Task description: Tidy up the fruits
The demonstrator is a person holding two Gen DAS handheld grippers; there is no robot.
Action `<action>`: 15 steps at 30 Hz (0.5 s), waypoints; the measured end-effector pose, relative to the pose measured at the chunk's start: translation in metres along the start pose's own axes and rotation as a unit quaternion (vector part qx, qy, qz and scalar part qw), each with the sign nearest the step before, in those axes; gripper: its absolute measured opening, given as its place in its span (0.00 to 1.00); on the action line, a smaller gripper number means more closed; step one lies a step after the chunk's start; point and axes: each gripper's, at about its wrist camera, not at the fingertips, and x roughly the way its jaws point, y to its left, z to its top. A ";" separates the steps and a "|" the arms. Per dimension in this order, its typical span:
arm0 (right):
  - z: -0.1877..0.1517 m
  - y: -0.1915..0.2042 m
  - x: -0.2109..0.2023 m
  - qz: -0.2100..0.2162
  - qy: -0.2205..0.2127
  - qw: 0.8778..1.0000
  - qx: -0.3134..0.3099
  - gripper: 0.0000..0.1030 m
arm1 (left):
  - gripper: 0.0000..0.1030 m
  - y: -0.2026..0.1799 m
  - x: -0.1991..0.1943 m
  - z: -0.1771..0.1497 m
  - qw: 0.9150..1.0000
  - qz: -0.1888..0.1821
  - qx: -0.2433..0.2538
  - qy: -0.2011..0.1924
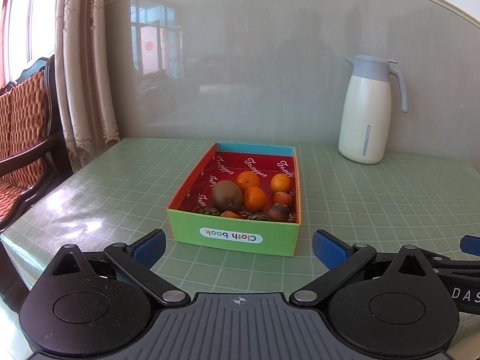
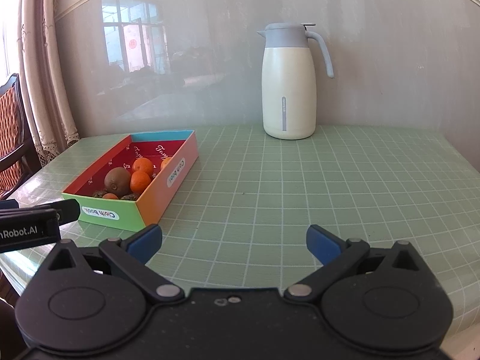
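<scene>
A colourful cardboard box (image 1: pixel 234 234) (image 2: pixel 126 210) marked "Cloth book" sits on the green grid table. Inside lie a brown kiwi (image 1: pixel 227 195) (image 2: pixel 117 179), three oranges (image 1: pixel 247 180) (image 2: pixel 142 165), small persimmons (image 1: pixel 282 199) and dark dried fruits (image 1: pixel 208 210). My left gripper (image 1: pixel 238 247) hovers open just in front of the box's near wall, nothing between its blue pads. My right gripper (image 2: pixel 234 241) is open over bare table to the right of the box. The left gripper's body (image 2: pixel 36 222) shows at the right wrist view's left edge.
A cream thermos jug (image 1: pixel 367 111) (image 2: pixel 289 84) with a grey-blue lid stands at the back by the wall. A wooden chair (image 1: pixel 24 138) with a red cushion and curtains (image 1: pixel 87 60) flank the table's left edge. Green grid mat (image 2: pixel 330 186) stretches right of the box.
</scene>
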 end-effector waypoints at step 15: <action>0.001 0.003 -0.001 0.002 -0.001 1.000 -0.001 1.00 | 1.00 0.001 -0.001 0.000 1.000 0.000 -0.003 -0.003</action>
